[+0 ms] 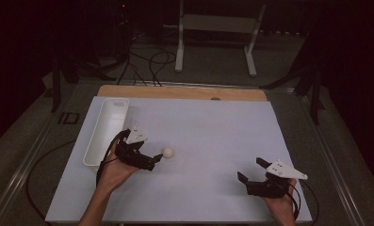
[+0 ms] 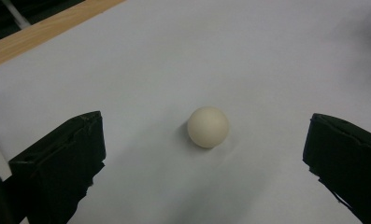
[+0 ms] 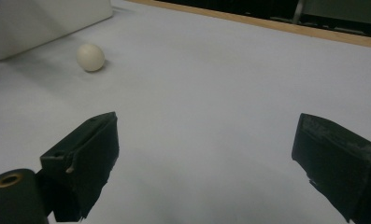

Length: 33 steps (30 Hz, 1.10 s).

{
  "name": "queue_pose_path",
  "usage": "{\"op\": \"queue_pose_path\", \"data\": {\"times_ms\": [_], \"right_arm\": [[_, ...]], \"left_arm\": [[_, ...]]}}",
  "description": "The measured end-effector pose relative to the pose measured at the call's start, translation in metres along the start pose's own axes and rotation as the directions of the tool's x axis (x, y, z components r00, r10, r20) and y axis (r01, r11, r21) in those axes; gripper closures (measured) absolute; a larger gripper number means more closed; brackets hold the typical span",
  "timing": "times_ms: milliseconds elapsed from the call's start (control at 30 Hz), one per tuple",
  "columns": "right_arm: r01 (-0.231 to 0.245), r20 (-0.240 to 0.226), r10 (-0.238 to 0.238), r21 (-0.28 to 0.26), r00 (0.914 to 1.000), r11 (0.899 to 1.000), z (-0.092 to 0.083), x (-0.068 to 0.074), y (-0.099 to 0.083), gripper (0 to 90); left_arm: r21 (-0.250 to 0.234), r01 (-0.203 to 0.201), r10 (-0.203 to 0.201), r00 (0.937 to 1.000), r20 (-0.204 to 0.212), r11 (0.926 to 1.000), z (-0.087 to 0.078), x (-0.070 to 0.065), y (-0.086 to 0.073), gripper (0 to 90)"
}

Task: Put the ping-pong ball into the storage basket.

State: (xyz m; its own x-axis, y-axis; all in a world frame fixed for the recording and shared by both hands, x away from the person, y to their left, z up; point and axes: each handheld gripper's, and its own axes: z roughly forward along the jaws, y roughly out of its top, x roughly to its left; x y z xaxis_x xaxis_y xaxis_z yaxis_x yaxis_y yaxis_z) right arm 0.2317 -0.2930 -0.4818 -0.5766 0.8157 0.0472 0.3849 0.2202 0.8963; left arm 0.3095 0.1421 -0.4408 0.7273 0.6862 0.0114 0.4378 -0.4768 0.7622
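Observation:
A small white ball (image 1: 167, 152) lies on the white table sheet (image 1: 208, 136), left of centre. My left gripper (image 1: 157, 161) is open just left of the ball, pointing at it. In the left gripper view the ball (image 2: 208, 127) rests on the sheet in the wide gap between the two black jaws, touching neither, and the left gripper (image 2: 204, 138) holds nothing. My right gripper (image 1: 250, 170) stands open near the front right of the sheet, with nothing between its fingers. From the right gripper (image 3: 206, 140) view the ball (image 3: 90, 57) is far off at the upper left.
A long white tray (image 1: 91, 149) lies along the sheet's left side, just behind my left hand; its wall (image 3: 43, 23) is close to the ball. A wooden strip (image 1: 184, 92) borders the far edge. Cables and a stand's legs are on the floor beyond.

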Motion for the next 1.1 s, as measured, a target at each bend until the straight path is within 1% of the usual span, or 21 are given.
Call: {"op": "queue_pose_path", "data": {"times_ms": [167, 333, 533, 633, 833, 1100], "right_arm": [[-0.001, -0.002, 0.001, 0.002, 1.0, 1.0, 0.0, -0.001, 0.0, 7.1], [0.0, -0.004, 0.0, 0.003, 1.0, 1.0, 0.001, 0.0, 0.001, 7.1], [-0.002, -0.006, 0.002, 0.001, 1.0, 1.0, 0.001, -0.001, 0.001, 7.1], [-0.002, -0.008, 0.002, -0.002, 1.0, 1.0, 0.002, -0.001, 0.001, 7.1], [-0.004, -0.008, 0.004, -0.003, 1.0, 1.0, 0.002, 0.0, 0.001, 7.1], [-0.002, -0.011, 0.002, -0.003, 0.9999, 1.0, 0.002, 0.0, 0.001, 7.1]], "left_arm": [[0.006, -0.005, 0.005, 1.0, 0.004, 1.0, 0.005, -0.001, 0.003, 0.0], [0.023, -0.008, 0.008, 0.9999, 0.006, 0.9997, 0.012, -0.003, 0.006, 0.0], [0.033, -0.006, 0.006, 0.9999, 0.012, 0.9994, 0.018, -0.004, 0.008, 0.0], [0.043, -0.011, 0.011, 0.9999, 0.01, 0.999, 0.021, -0.004, 0.009, 0.0], [0.05, -0.008, 0.007, 0.9999, 0.01, 0.9987, 0.026, -0.005, 0.01, 0.0], [0.067, -0.013, 0.012, 0.9998, 0.013, 0.9977, 0.035, -0.006, 0.011, 0.0]]}}
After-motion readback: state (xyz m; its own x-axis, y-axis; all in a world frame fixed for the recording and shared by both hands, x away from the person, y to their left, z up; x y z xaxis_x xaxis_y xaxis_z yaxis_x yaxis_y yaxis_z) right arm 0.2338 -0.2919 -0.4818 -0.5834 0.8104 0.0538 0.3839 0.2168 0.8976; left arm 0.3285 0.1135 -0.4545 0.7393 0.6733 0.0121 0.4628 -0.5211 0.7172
